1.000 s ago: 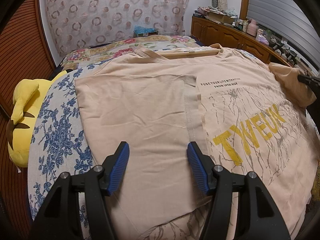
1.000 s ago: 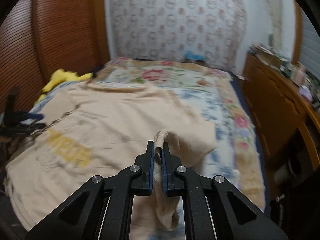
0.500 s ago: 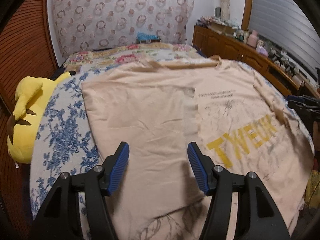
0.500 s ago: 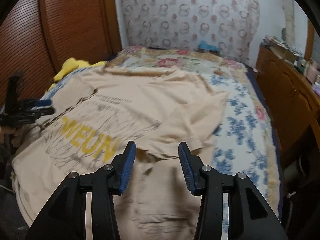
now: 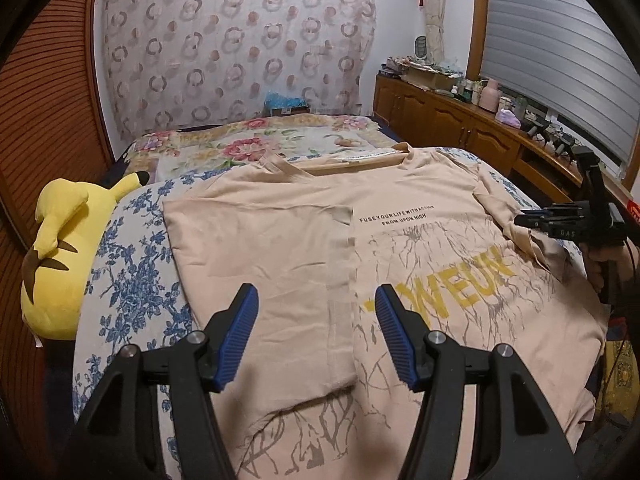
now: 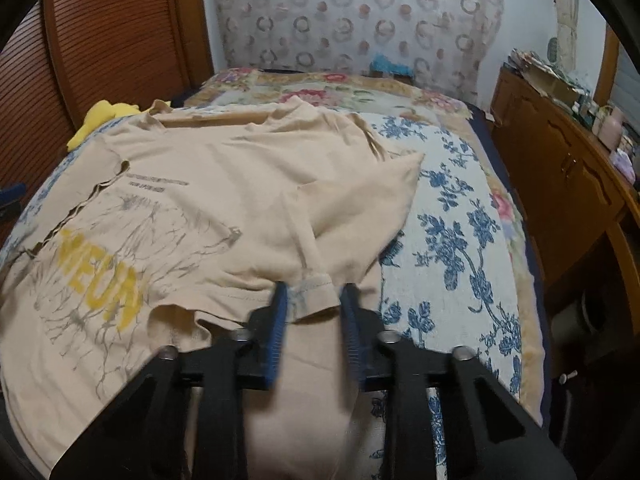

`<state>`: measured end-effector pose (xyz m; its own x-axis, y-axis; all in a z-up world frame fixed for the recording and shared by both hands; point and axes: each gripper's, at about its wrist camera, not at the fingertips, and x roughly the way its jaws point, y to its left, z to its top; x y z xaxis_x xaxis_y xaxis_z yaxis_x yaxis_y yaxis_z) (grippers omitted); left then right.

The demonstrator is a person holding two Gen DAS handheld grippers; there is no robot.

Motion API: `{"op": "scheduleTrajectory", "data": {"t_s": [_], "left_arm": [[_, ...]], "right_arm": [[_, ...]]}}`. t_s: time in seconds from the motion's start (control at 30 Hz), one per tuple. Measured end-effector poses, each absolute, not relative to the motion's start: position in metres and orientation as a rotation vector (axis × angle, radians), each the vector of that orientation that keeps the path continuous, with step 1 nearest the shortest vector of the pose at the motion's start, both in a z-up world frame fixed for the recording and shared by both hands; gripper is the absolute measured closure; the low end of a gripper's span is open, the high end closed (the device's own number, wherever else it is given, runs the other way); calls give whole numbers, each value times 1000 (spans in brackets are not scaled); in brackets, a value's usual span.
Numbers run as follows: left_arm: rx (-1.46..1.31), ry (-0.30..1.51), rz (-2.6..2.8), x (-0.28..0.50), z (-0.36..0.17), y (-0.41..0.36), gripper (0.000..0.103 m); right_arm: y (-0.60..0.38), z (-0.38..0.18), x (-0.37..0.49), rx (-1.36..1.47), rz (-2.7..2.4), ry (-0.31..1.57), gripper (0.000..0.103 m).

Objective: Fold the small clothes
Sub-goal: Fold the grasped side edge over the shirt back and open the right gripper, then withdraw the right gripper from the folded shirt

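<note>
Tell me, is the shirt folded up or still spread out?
Partly folded. One side of the shirt is turned over its printed front; the rest lies spread on the bed.

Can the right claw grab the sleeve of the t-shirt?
Probably yes. The sleeve hem already lies between the right claw jaws, which are closing, and nothing blocks it.
</note>
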<state>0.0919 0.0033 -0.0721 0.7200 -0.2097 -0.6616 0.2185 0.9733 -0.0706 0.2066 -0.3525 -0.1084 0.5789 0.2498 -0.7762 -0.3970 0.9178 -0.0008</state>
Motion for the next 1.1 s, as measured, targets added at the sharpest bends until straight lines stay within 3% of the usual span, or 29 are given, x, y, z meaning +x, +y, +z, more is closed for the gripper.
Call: {"op": "scheduleTrajectory", "data": {"t_s": [0.17, 0.77, 0.8, 0.83, 0.9, 1.1], "left_arm": [[3, 733, -228, 91, -75, 3, 43], [-18, 751, -220, 85, -83, 9, 43], [-18, 751, -221, 86, -83, 9, 43], [-19, 751, -221, 85, -83, 9, 43], [-18, 752, -220, 86, -83, 9, 43], [-18, 751, -221, 86, -83, 9, 43]], "right_arm": [[-340, -100, 198, -228, 416, 850, 98], [-267, -63, 203, -143, 593, 761, 99], [-266, -59, 202, -133, 594, 750, 94], [-267, -56, 201, -126, 589, 743, 81], [-271, -50, 198, -122, 565, 730, 71], [-293, -51, 187, -169, 505, 735, 70]]}}
